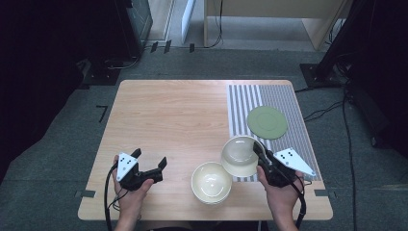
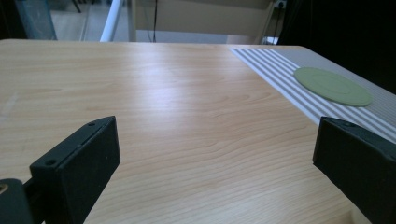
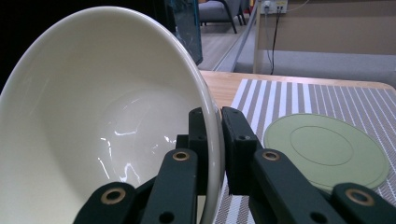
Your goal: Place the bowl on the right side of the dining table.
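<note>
Bowl (image 3: pixel 102 126) cut off at left and bottom edges in right gripper view. Plate (image 2: pixel 332 86) far rim blurred at right of left gripper view. Forearms cut at bottom of high view.

Left tool (image 1: pixel 150 161) hovers gaping over the surface's (image 1: pixel 168 115) near-left corner; right tool (image 1: pixel 260 151) clamped tight, near-right.
</note>
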A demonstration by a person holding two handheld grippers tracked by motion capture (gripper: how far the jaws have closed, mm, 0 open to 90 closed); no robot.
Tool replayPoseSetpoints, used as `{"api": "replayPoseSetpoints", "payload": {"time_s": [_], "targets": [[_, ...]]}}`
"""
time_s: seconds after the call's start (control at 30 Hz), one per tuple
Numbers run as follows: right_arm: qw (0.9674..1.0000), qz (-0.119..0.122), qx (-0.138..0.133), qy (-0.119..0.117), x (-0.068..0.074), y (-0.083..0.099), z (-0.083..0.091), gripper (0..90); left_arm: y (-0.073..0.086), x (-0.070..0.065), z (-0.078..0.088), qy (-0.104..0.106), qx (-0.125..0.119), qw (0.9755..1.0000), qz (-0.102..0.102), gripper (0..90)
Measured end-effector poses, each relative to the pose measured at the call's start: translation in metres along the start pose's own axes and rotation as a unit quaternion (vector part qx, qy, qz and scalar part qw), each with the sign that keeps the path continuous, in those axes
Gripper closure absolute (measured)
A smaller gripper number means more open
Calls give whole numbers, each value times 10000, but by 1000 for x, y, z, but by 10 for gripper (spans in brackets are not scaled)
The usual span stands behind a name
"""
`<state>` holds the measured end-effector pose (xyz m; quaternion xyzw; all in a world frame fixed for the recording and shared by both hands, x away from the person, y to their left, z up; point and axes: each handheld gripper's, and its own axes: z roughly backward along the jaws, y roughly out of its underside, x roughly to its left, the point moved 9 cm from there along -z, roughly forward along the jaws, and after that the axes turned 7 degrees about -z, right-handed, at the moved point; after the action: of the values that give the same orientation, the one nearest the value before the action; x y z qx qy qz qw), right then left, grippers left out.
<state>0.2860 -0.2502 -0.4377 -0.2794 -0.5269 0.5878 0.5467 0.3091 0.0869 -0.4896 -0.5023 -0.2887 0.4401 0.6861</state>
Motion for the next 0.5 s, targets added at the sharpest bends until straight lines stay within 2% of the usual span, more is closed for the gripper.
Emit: {"api": "replayPoseSetpoints", "payload": {"time_s": [0.2, 0.37, 0.5], "targets": [[10000, -37, -22, 58, -5, -2, 0, 840, 11, 15, -2, -115, 106, 9998, 141, 5], [9999, -52, -28, 138, -12, -3, -2, 839, 23, 28, -3, -250, 233, 9994, 69, 5], [9998, -71, -32, 205, -17, -3, -3, 840, 32, 37, -5, -271, 296, 9991, 138, 5]]}}
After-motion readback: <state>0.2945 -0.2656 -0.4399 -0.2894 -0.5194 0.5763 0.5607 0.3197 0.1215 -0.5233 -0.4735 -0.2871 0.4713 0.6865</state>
